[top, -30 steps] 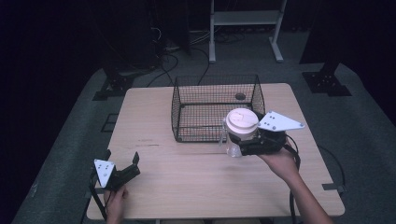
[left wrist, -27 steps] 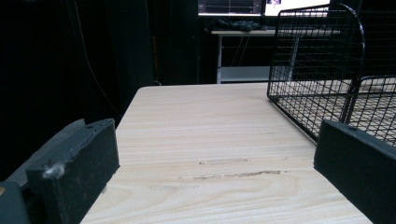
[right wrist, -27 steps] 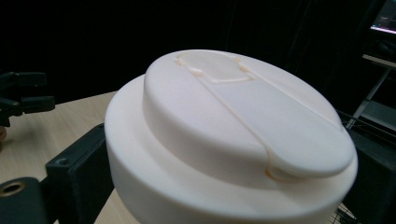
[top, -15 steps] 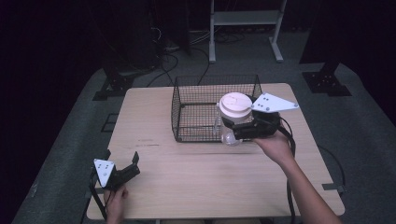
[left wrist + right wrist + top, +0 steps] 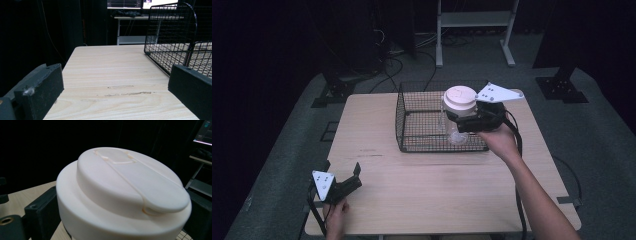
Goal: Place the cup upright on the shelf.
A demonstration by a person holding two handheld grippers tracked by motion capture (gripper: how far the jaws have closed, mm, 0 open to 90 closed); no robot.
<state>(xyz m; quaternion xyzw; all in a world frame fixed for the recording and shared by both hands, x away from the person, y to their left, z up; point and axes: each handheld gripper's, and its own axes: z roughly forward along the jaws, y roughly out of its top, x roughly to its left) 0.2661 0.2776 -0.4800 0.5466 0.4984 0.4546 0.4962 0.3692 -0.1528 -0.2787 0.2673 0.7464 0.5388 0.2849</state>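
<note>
A clear bottle (image 5: 455, 122) with a white lid (image 5: 460, 97) is being gripped by the right gripper (image 5: 462, 120) above the wire basket (image 5: 412, 127) near the tabletop's far edge, the basket's right wall standing just beside it. The left gripper (image 5: 343, 176) is being rested at the tabletop's near left corner, jaws spread wide and holding nothing.

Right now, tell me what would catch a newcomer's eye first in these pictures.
The clear jar with the cream lid stands out, clamped in the right gripper above the black wire basket at the table's far side. Next, the left gripper sits open near the table's near left corner.
</note>
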